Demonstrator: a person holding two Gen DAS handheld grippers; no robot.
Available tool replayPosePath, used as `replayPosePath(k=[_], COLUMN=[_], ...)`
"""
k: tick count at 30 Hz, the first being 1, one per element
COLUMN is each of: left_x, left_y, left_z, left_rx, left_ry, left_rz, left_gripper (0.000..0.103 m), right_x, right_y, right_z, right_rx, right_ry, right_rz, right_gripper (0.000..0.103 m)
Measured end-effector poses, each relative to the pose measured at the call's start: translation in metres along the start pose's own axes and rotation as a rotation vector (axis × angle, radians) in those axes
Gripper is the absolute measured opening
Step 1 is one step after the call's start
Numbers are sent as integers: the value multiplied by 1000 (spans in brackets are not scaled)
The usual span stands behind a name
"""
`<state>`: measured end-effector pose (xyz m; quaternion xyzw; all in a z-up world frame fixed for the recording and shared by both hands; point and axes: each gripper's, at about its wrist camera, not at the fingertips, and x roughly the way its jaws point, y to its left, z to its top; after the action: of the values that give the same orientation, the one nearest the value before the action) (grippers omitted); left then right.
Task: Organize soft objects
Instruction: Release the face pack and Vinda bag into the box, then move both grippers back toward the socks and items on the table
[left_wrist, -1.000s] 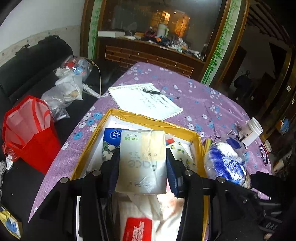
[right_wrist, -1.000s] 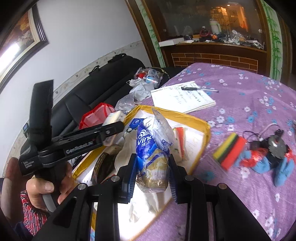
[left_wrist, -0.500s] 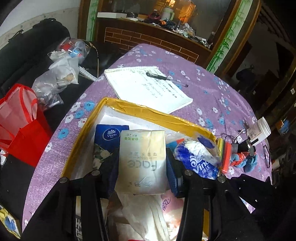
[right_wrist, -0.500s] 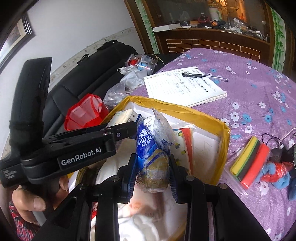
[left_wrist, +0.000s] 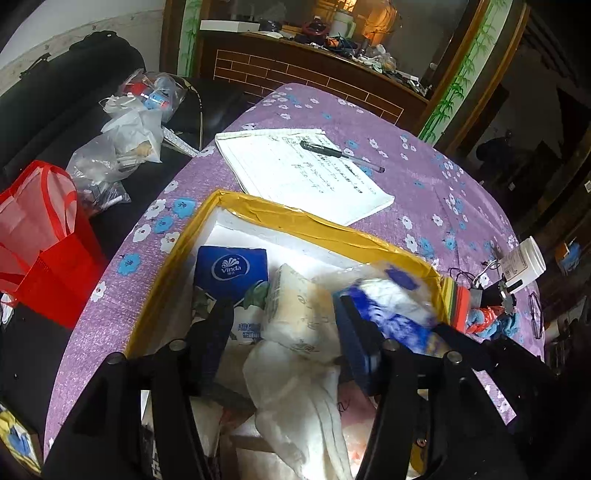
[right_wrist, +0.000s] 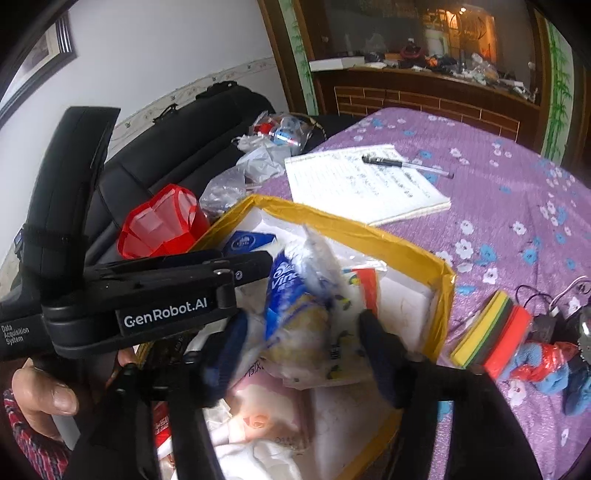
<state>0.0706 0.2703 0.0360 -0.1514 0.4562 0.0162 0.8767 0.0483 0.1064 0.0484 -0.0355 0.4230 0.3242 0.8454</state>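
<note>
Both our grippers, left and right, are spread wide; the one Vinda pack lies lengthwise, pointing away into the box.

Between the left gripper fingers, the tissue pack is crinkly matt plastic film. Box rim ahead is glossy yellow tape over white foam; tablecloth beyond looks textured woven cloth, the notepad plain paper.

Soft daylight, dim background with a warm lamp glow, fisheye-bent dark corners, motion blur on the nearest items.
</note>
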Motion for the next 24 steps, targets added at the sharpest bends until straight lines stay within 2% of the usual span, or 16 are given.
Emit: replayPosePath(k=[14, 24], left_x=[-38, -49], left_y=[-4, -45], left_z=[-7, -21], left_rx=[-19, 37], left_ry=[-64, -68], left_rz=[-12, -30], left_gripper=[58, 58], right_x=[-39, -70], right_y=[-17, -49], right_z=[-8, -32], right_rx=[63, 124], right_ry=[-44, -56], right_rz=[47, 70], right_gripper=[69, 69])
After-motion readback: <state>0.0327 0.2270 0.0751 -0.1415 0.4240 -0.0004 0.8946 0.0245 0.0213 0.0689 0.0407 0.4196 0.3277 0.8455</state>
